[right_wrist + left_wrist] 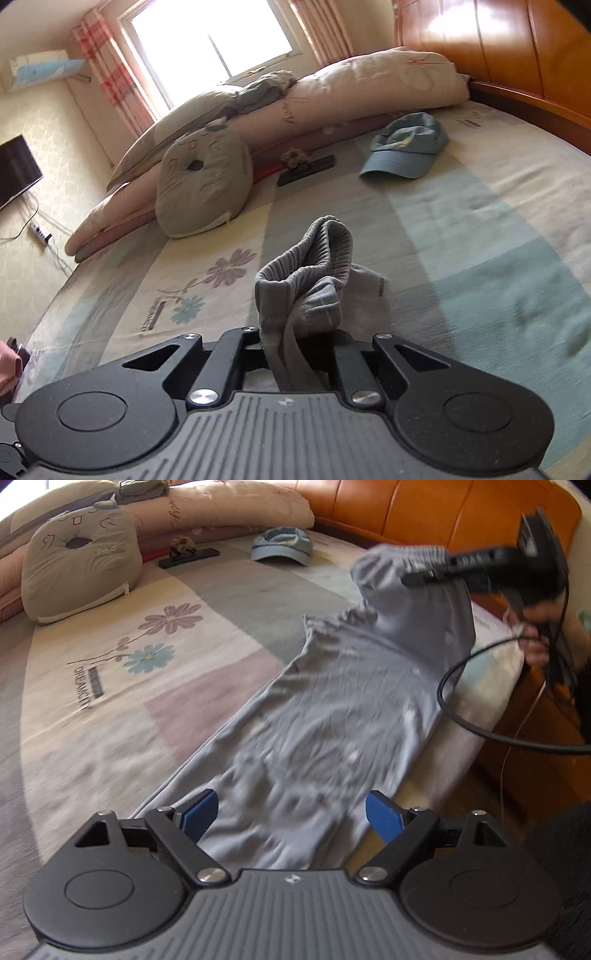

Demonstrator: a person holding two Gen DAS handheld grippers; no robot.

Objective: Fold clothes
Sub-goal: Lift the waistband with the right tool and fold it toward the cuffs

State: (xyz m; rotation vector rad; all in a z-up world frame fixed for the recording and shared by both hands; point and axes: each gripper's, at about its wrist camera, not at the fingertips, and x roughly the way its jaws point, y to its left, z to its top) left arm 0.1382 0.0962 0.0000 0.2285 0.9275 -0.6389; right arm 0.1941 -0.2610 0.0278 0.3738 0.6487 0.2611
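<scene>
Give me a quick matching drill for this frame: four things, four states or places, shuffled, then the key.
Things:
1. left gripper
2. right gripper
3. blue cap
4. cat-face cushion

States:
A. lies on the bedspread near the headboard
B. clamped on the grey trousers' waistband
C. leans against the rolled quilt
D. open above the trouser legs

Pairs: 1-D, 2-B, 3-A, 4-C
</scene>
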